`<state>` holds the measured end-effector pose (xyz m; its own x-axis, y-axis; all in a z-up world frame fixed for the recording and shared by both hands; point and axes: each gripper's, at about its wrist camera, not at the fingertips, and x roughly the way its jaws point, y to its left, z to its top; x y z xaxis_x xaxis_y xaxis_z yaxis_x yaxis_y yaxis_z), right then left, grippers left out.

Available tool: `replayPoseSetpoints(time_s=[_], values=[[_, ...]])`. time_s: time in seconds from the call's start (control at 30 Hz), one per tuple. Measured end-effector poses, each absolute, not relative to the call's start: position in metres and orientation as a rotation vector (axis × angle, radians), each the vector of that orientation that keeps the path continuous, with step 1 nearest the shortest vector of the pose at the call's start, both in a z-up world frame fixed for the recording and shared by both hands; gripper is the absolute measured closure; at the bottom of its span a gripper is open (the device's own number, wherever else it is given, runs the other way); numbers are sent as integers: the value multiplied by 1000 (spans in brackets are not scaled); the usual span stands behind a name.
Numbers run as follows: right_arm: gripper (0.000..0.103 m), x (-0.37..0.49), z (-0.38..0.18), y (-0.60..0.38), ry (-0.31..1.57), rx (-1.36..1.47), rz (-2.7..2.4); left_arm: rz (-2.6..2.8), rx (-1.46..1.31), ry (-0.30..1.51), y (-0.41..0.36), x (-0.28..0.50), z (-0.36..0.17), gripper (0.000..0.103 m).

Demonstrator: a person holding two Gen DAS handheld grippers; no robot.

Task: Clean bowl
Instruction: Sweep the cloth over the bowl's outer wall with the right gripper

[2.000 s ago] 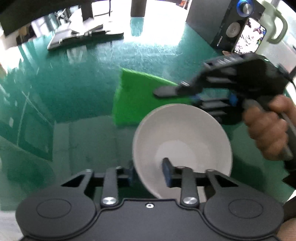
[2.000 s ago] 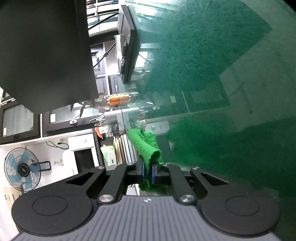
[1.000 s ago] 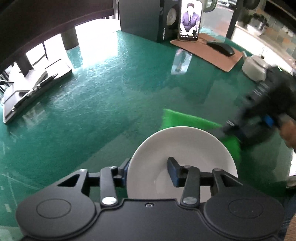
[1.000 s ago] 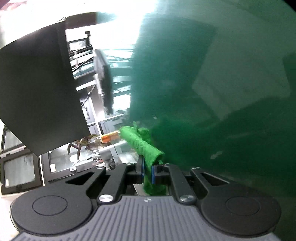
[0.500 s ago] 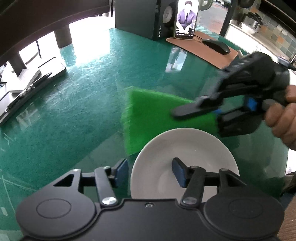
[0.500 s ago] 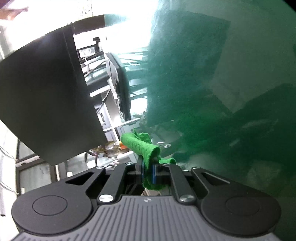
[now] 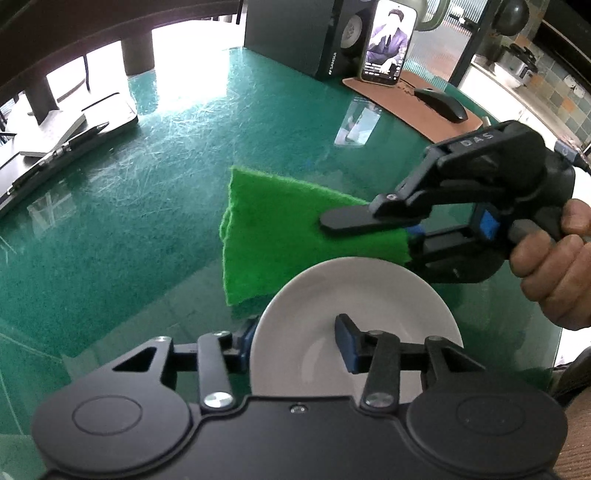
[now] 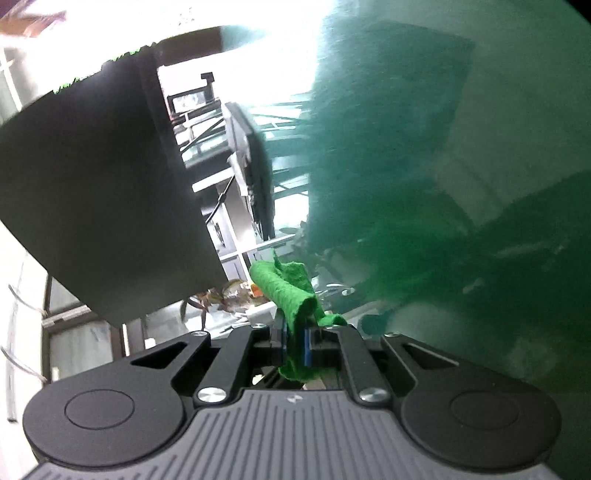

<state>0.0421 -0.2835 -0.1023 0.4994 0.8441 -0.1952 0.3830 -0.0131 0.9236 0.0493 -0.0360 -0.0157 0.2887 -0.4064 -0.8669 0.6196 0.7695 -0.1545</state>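
In the left wrist view a white bowl [image 7: 369,295] sits between my left gripper's [image 7: 295,343] blue-padded fingers, one outside the rim and one inside, gripping the rim above the green glass table. My right gripper [image 7: 332,223] comes in from the right, shut on a green scouring cloth [image 7: 273,236] that hangs just beyond and left of the bowl's far rim. In the right wrist view the right gripper [image 8: 295,341] pinches the folded green cloth [image 8: 288,291]; the bowl is out of that view.
A green glass table [image 7: 147,184] carries a black speaker [image 7: 295,33], a lit phone [image 7: 388,40], a mouse [image 7: 439,103] on a brown mat, and a laptop stand [image 7: 62,140] at far left. A large dark object [image 8: 92,192] shows at left in the right wrist view.
The right gripper with the green cloth swung away to the right, then came back over the bowl's far rim. The left gripper kept hold of the bowl throughout.
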Motion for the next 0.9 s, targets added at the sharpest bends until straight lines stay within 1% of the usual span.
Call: replayPoseSetpoints(time_s=[0.17, 0.27, 0.57, 0.7, 0.83, 0.9], values=[[94, -4, -99, -317, 1127, 1606, 487, -692, 225, 1068, -36, 49, -16, 60], [94, -20, -102, -318, 1152, 1615, 483, -685, 239, 1065, -37, 49, -15, 59], [94, 35, -110, -289, 1081, 1621, 490, -681, 267, 1070, -38, 52, -14, 58], [94, 22, -105, -300, 1090, 1606, 491, -694, 260, 1068, -37, 51, -16, 56], [94, -6, -100, -316, 1168, 1561, 496, -705, 255, 1064, -37, 53, -17, 56], [93, -8, -100, -315, 1172, 1563, 493, -705, 262, 1063, -38, 53, -17, 56]])
